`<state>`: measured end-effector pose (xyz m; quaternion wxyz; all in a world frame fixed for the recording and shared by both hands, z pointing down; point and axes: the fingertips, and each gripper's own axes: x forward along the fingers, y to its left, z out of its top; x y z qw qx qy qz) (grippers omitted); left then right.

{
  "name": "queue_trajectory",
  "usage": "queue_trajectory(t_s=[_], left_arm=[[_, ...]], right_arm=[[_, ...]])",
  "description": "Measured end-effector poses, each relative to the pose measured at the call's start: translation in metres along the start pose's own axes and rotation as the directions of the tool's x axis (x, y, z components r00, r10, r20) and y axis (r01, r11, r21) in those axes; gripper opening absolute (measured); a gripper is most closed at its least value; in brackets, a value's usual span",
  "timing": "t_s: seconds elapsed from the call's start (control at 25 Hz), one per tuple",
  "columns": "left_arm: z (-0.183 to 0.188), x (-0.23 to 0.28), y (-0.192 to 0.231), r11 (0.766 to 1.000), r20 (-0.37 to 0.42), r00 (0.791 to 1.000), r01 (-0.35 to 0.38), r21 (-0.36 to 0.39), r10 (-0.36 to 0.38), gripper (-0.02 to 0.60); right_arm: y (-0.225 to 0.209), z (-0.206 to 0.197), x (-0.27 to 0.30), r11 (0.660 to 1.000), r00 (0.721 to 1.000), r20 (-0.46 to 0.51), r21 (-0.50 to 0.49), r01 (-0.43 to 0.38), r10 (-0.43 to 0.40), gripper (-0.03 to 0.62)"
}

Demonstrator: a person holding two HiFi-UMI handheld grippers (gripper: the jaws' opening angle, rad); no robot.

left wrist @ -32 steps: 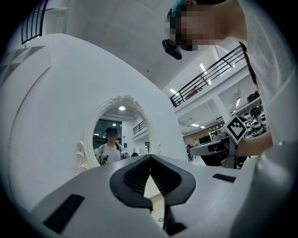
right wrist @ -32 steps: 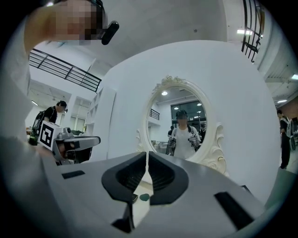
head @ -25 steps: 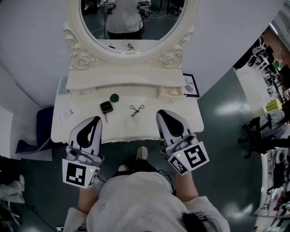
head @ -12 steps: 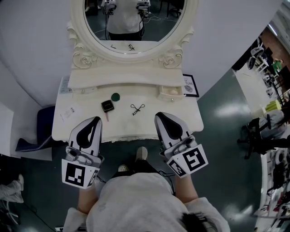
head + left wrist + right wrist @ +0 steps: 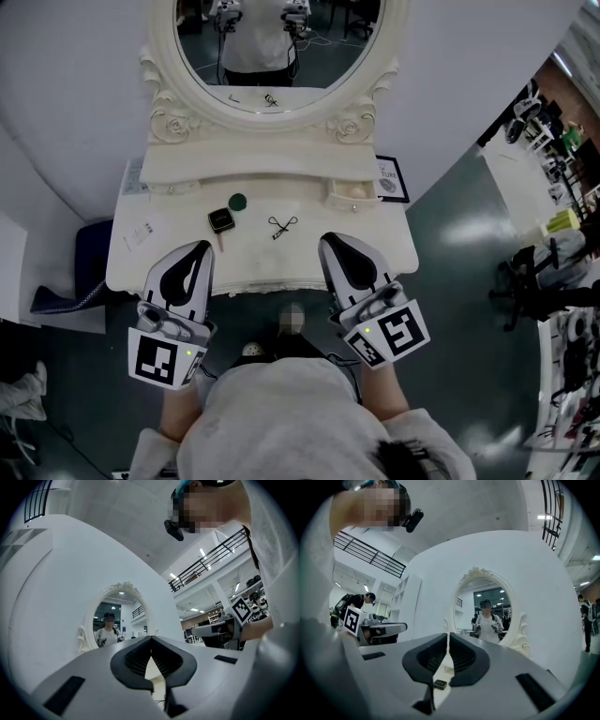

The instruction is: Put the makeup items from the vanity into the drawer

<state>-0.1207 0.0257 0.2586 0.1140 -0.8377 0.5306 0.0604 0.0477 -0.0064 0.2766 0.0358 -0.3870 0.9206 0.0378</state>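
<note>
On the white vanity top [image 5: 309, 267] lie a black square compact [image 5: 219, 221], a dark green round item [image 5: 237, 201], a thin pink stick [image 5: 220, 244] and an eyelash curler [image 5: 281, 226]. A small drawer [image 5: 352, 194] with a knob juts out under the shelf at the right. My left gripper [image 5: 200, 247] hovers over the front left edge, shut and empty. My right gripper [image 5: 330, 241] hovers over the front right edge, also shut and empty. In the right gripper view the compact [image 5: 440, 684] shows below the closed jaws [image 5: 448, 637]. The left gripper [image 5: 151, 640] points at the mirror.
An oval mirror [image 5: 272, 47] in an ornate white frame rises behind the shelf. A framed card [image 5: 394, 178] stands at the back right and a paper card [image 5: 141, 234] lies at the left. A dark blue object [image 5: 70, 281] sits on the floor to the left.
The right gripper has drifted slightly left and toward the person. The left gripper and the items on the vanity have stayed where they were.
</note>
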Motion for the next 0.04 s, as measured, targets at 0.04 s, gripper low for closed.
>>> queue_trajectory(t_s=[0.04], left_arm=[[0.0002, 0.0000, -0.0008, 1.000, 0.002, 1.000, 0.002, -0.001, -0.002, 0.015]], right_arm=[[0.0000, 0.0003, -0.0006, 1.000, 1.000, 0.001, 0.001, 0.001, -0.001, 0.029]])
